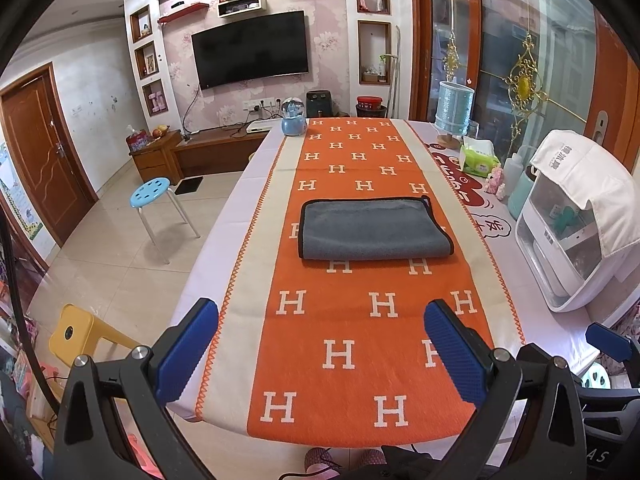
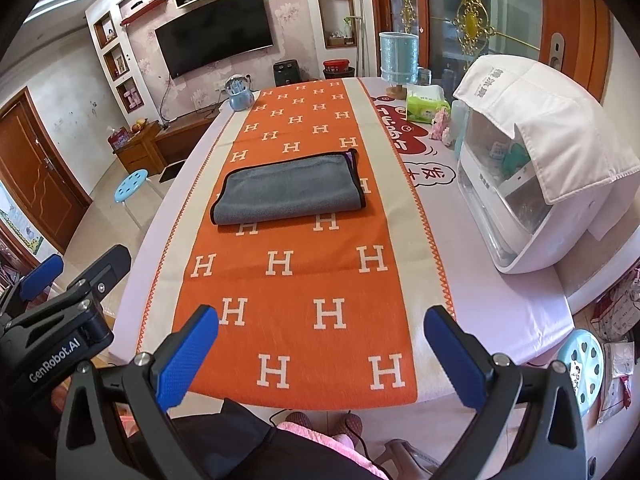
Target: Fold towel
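Note:
A grey towel [image 1: 372,229] with black trim lies folded flat on the orange H-patterned runner [image 1: 340,352] in the middle of the table. It also shows in the right wrist view [image 2: 286,192]. My left gripper [image 1: 320,344] is open and empty, held back above the table's near edge, well short of the towel. My right gripper [image 2: 320,344] is open and empty too, also above the near edge. The left gripper shows at the lower left of the right wrist view [image 2: 68,280].
A white covered appliance [image 2: 532,184] stands on the table's right side, with a tissue pack [image 2: 426,102] and a blue cylinder [image 2: 398,56] behind it. A blue snow-globe ornament [image 1: 294,116] is at the far end. Stools [image 1: 154,196] stand on the floor at left.

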`<move>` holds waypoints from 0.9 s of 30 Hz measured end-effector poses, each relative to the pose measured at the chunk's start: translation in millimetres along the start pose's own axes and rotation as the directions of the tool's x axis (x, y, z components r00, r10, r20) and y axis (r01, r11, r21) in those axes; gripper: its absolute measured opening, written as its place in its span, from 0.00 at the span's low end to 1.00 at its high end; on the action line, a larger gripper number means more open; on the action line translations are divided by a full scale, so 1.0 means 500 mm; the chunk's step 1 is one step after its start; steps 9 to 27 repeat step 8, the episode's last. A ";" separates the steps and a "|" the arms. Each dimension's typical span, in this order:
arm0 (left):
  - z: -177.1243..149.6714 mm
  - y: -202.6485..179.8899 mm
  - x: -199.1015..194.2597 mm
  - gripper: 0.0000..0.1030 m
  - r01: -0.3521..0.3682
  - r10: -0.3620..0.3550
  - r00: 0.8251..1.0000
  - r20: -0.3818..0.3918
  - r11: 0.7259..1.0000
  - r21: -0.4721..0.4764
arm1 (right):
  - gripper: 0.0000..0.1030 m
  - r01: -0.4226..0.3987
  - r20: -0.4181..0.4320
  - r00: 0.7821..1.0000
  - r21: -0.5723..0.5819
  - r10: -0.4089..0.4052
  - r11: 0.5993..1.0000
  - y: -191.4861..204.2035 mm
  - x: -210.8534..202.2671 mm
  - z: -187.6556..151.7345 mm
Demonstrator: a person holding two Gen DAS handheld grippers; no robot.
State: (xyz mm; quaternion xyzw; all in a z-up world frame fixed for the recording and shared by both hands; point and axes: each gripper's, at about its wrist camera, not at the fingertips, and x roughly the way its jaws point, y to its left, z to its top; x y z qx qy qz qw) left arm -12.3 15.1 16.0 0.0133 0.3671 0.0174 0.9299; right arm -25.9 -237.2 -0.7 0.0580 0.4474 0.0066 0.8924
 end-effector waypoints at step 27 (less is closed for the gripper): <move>0.001 0.000 0.000 0.99 -0.002 0.002 1.000 -0.001 1.000 0.002 | 1.00 -0.001 -0.004 1.000 0.000 0.001 1.000 -0.004 0.001 -0.006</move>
